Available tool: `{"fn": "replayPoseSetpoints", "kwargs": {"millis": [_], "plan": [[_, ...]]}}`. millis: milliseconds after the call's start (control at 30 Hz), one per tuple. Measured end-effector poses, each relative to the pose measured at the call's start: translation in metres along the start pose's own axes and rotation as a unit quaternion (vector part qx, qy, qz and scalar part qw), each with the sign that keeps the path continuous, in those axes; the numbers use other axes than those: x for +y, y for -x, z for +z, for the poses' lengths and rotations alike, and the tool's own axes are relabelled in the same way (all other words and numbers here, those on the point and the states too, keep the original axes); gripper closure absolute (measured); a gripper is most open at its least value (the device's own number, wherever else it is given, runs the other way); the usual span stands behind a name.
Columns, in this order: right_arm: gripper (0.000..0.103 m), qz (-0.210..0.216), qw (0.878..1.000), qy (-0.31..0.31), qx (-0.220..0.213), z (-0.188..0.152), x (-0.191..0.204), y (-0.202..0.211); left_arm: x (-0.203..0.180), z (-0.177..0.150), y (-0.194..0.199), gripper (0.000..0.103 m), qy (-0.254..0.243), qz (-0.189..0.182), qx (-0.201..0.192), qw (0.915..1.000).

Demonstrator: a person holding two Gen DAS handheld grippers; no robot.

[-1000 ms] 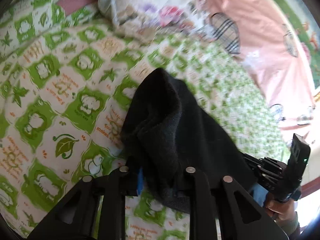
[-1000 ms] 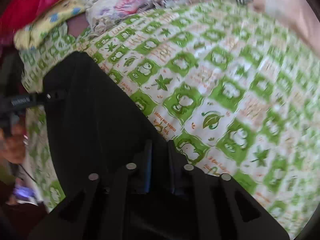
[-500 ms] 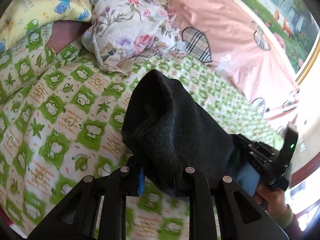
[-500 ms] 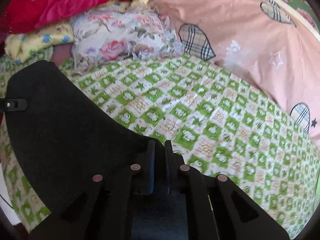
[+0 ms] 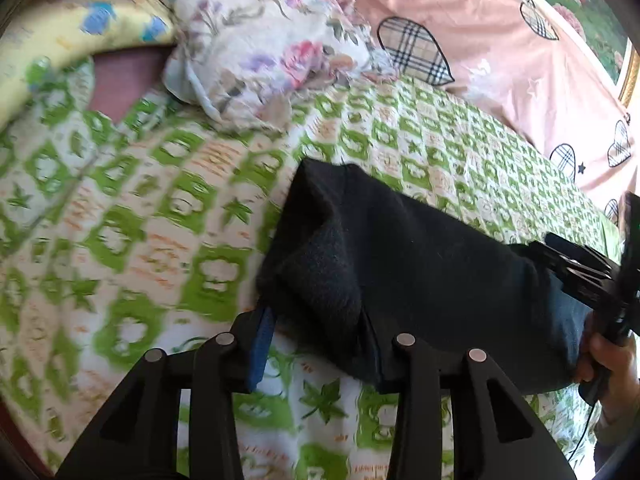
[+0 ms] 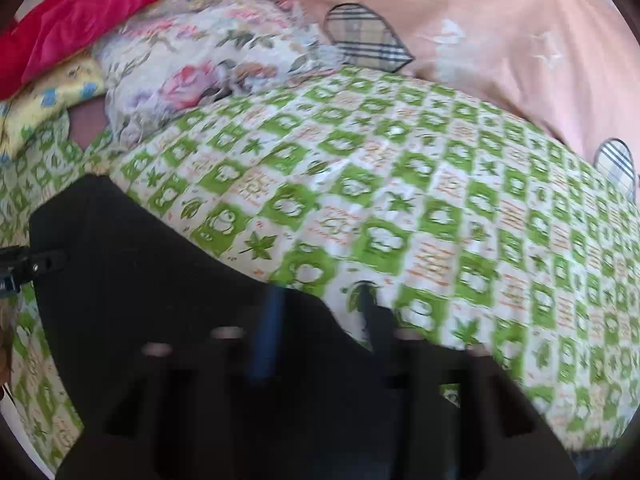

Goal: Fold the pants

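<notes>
The black pants [image 5: 400, 264] lie in a folded bundle on the green-patterned bedspread [image 5: 140, 216]. My left gripper [image 5: 320, 344] stands open at the bundle's near edge, and cloth lies between its fingers. The right gripper shows at the far right of the left wrist view [image 5: 580, 276], at the other end of the bundle. In the right wrist view the pants [image 6: 140, 280] fill the lower left. My right gripper [image 6: 320, 332] is blurred, its fingers apart, with cloth across the left one.
A floral pillow [image 5: 272, 48], a yellow pillow [image 5: 72, 44] and a red blanket [image 6: 100, 12] lie at the head of the bed. A pink quilt with plaid hearts [image 5: 500, 40] lies along the right side.
Both grippers have opened from their shut grip on the pants. The bundle has come down onto the bedspread. Both views have dipped lower toward the bed.
</notes>
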State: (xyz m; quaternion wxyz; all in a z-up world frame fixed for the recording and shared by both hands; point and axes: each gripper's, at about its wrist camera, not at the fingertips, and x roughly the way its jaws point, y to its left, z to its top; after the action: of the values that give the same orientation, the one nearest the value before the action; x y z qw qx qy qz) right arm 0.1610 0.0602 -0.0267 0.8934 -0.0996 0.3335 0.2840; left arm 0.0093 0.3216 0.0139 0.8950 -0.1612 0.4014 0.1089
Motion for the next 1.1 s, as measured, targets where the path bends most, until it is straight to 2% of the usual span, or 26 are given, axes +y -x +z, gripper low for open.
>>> {"fn": "replayPoseSetpoints", "kwargs": {"millis": [100, 233, 367, 500, 767, 933, 1100], "plan": [[0.031, 0.010, 0.999, -0.019, -0.024, -0.008, -0.014, 0.031, -0.004, 0.005, 0.018, 0.058, 0.001, 0.005, -0.015, 0.9999], [0.031, 0.000, 0.998, -0.061, -0.029, -0.029, -0.038, 0.063, -0.025, 0.014, 0.037, 0.053, -0.019, -0.013, -0.036, 0.9991], [0.031, -0.002, 0.992, -0.126, -0.026, -0.062, -0.071, 0.090, -0.066, 0.021, 0.037, 0.052, -0.065, -0.038, -0.033, 0.9966], [0.031, -0.030, 0.984, -0.173, -0.022, -0.103, -0.101, 0.120, -0.114, 0.017, 0.029, 0.051, -0.117, -0.068, -0.016, 0.9907], [0.031, -0.090, 0.968, -0.235, -0.020, -0.162, -0.153, 0.167, -0.211, -0.008, 0.010, 0.045, -0.204, -0.133, 0.033, 0.9693], [0.031, -0.125, 0.948, -0.292, -0.027, -0.189, -0.187, 0.189, -0.268, -0.019, 0.000, 0.043, -0.258, -0.168, 0.058, 0.9495], [0.031, -0.141, 0.928, -0.342, -0.033, -0.206, -0.211, 0.203, -0.320, -0.020, -0.011, 0.042, -0.304, -0.196, 0.078, 0.9291]]}}
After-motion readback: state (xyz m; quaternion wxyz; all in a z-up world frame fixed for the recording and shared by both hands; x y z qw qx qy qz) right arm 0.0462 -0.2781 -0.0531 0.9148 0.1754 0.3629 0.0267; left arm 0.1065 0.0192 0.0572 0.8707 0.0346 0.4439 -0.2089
